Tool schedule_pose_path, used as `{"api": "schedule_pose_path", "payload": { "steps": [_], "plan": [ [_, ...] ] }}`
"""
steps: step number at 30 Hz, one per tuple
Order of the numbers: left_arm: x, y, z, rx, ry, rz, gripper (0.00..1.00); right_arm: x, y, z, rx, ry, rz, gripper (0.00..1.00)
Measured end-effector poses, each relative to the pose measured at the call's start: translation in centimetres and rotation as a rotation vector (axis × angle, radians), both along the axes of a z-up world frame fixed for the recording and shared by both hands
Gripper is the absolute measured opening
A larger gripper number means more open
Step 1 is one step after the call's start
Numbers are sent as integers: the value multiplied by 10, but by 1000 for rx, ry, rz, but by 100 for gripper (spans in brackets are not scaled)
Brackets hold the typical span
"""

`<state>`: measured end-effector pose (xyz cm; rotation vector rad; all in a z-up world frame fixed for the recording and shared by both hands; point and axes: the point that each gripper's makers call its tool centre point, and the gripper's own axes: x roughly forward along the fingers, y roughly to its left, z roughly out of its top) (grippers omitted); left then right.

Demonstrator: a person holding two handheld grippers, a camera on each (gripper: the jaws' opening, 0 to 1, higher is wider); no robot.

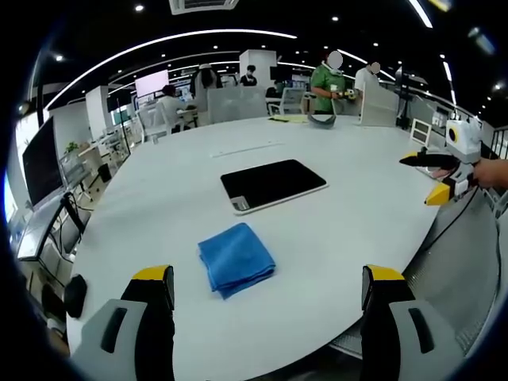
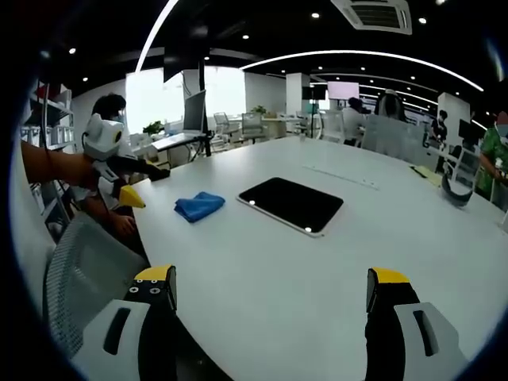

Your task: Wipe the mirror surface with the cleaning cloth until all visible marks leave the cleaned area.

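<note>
Lying beside the flat dark mirror, folded blue cloth; both grippers' fingers spread.

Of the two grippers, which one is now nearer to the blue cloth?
The left gripper: the blue cloth lies just before its open jaws, while the right gripper faces the mirror.

Your right gripper hangs over the white counter, fingers spread and empty. Beyond lies the dark mirror, the folded blue cloth left of it.
</note>
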<state>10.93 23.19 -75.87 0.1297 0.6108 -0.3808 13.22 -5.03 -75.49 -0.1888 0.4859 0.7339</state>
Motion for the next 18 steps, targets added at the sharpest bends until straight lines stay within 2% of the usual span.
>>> {"api": "schedule_pose_path", "payload": {
  "steps": [13,18],
  "plan": [
    [-2,-2,-2,-9,9,0,99,5,1,3,-17,3,24,100],
    [-3,-3,-2,-24,-4,17,99,-1,8,-2,-37,41,72,100]
  ]
}}
